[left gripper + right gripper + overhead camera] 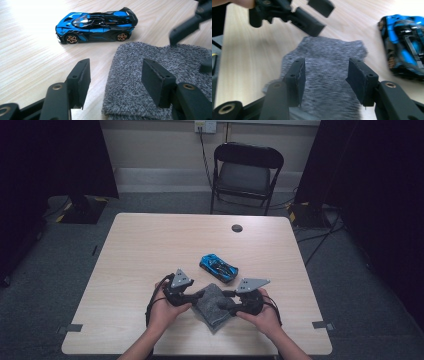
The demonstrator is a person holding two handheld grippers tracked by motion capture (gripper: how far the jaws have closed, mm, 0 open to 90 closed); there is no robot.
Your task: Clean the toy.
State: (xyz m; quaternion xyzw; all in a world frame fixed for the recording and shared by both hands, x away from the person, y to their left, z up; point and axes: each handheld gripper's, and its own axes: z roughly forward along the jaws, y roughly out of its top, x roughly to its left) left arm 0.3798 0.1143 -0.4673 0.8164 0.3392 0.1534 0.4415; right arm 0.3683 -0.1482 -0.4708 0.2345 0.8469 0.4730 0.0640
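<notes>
Folded cloth (214, 304) near table's (130, 255) front edge, car (218, 268) just behind. L gripper (113, 82) open, straddling cloth's edge; R gripper (325, 80) open above it, nothing gripped. Likely set for refolding or wiping.

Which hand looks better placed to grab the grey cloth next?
Probably the right. The right gripper has its open jaws squarely over the grey cloth, while the left gripper straddles the cloth's edge, one jaw over bare table. The blue toy car lies apart.
</notes>
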